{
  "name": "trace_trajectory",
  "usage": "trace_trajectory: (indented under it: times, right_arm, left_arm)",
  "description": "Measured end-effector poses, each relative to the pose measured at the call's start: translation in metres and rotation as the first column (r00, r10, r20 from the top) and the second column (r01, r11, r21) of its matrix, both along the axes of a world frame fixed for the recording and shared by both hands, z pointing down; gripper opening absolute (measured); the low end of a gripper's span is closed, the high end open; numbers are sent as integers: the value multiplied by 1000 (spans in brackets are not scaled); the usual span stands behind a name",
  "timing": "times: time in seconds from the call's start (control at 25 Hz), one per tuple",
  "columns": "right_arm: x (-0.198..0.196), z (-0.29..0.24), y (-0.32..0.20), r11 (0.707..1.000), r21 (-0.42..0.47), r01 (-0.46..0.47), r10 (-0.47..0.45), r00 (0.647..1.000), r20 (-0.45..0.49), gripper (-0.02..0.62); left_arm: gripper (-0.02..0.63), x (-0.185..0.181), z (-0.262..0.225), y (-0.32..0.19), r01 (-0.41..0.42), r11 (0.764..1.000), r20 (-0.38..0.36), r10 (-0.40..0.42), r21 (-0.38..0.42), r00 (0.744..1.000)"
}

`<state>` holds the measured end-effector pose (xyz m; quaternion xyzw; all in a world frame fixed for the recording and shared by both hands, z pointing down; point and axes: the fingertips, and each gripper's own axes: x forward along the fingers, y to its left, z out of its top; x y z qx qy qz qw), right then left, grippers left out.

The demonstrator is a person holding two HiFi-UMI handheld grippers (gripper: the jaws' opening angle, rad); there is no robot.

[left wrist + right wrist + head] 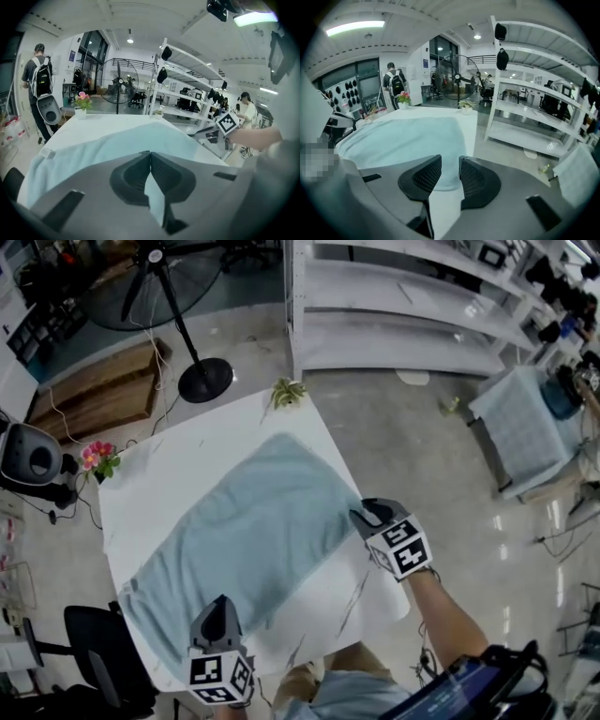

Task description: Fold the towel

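A light blue towel [253, 521] lies spread flat and slantwise on the white table [187, 451]. My left gripper [218, 604] hovers over the towel's near left end, its jaws shut with nothing seen between them. In the left gripper view the towel [117, 140] stretches away beyond the closed left gripper [150, 153]. My right gripper [360, 514] is at the towel's right corner by the table's right edge. Its jaws stand apart and empty. In the right gripper view the towel [408, 140] lies just ahead of the right gripper [450, 161].
A small green plant [287, 392] stands at the table's far corner and pink flowers [97, 457] at its left corner. A standing fan's base [204, 379] and white shelving [403, 306] are behind. A black chair [98, 652] sits near left. A person with a backpack [41, 79] stands beyond.
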<state>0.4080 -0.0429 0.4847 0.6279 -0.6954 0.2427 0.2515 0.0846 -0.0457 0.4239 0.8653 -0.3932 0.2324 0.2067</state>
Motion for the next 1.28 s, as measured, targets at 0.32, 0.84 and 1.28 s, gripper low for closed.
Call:
trace_trajectory:
  times: [0.32,0.84,1.28]
  right_arm:
    - [33,42,-6,997,-41,-62,70,970,235,184]
    - [38,1,-12,998,-10,-69,69,955,289,32]
    - [-76,-109,-55,976,193,96,-143,958,247,32]
  left_arm:
    - [9,51,15,-4,-35,999,25,36,-28,999]
    - [9,25,1,-7,54,999,3,-55,3,999]
    - [9,-88,-33,24,253,965,-64,-249,61,966]
